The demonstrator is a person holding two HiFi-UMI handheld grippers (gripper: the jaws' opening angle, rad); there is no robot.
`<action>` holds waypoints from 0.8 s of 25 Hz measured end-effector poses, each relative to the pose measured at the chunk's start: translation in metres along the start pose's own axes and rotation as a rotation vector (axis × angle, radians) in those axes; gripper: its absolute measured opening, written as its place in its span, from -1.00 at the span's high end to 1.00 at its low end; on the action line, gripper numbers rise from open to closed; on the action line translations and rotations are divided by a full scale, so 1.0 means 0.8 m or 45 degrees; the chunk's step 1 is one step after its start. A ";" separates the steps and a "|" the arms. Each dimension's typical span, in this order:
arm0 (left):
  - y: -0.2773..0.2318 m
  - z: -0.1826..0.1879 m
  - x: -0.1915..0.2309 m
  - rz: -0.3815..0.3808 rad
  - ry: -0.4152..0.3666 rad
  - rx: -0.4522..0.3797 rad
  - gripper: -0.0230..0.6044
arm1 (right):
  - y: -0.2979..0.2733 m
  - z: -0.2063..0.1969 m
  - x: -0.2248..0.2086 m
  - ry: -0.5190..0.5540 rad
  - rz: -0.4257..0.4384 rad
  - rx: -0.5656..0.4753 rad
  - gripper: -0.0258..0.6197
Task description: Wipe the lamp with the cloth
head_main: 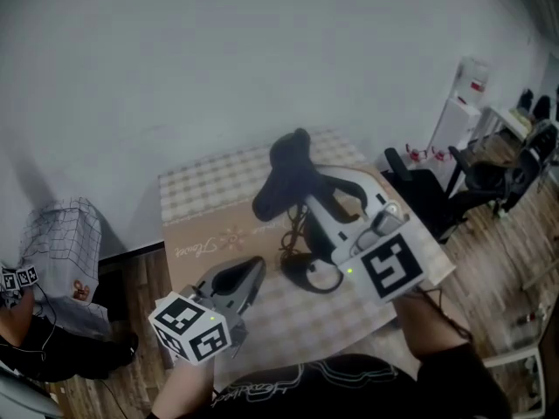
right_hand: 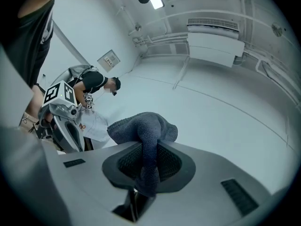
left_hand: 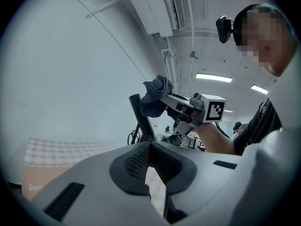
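Black desk lamp (head_main: 304, 271) with a round base and slim post stands about midway along the table (head_main: 203, 190), a checked top crossed by a brown band, and sits somewhat nearer the near edge. Over the near-left corner hovers the left gripper (head_main: 247, 275), its 2 jaws drawn almost together with only a thin slit between them and nothing in it. I judge it is parked clear of the work, yet close enough to steady the base if the lamp rocks. Rightward, above the post, the dark blue-grey knitted cloth (head_main: 284, 182) bulges in a wad, giving a soft, broad face for rubbing. It is clamped by the right gripper (right_hand: 143, 166), which reaches in from the right edge. A strip of the fabric is pinched between the 2 jaws and the bulk spills past the tips, so hard parts should not scrape the lamp. Whether cloth and lamp top touch I cannot tell, since the wad covers that spot.
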State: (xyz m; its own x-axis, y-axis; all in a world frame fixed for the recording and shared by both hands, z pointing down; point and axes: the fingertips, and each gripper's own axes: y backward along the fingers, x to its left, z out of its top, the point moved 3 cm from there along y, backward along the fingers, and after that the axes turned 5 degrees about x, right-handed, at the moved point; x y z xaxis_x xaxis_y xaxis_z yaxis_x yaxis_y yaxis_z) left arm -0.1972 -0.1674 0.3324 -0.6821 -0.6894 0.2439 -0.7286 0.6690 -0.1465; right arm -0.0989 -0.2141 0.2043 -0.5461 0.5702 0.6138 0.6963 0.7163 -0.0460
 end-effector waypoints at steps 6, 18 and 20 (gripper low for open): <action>-0.007 0.015 0.046 -0.035 0.040 0.019 0.93 | -0.060 -0.005 -0.019 0.077 -0.038 0.087 0.74; -0.013 -0.002 0.078 -0.105 0.049 0.031 0.93 | -0.085 -0.053 -0.004 0.075 -0.083 0.234 0.74; -0.013 -0.005 0.080 -0.111 0.051 0.037 0.93 | -0.085 -0.060 -0.002 0.073 -0.097 0.250 0.74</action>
State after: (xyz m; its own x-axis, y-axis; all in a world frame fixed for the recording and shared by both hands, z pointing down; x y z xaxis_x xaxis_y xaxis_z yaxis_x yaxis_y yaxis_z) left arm -0.2329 -0.2176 0.3536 -0.6137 -0.7325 0.2946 -0.7868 0.5984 -0.1511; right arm -0.1231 -0.2832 0.2440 -0.5623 0.4918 0.6648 0.5467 0.8242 -0.1474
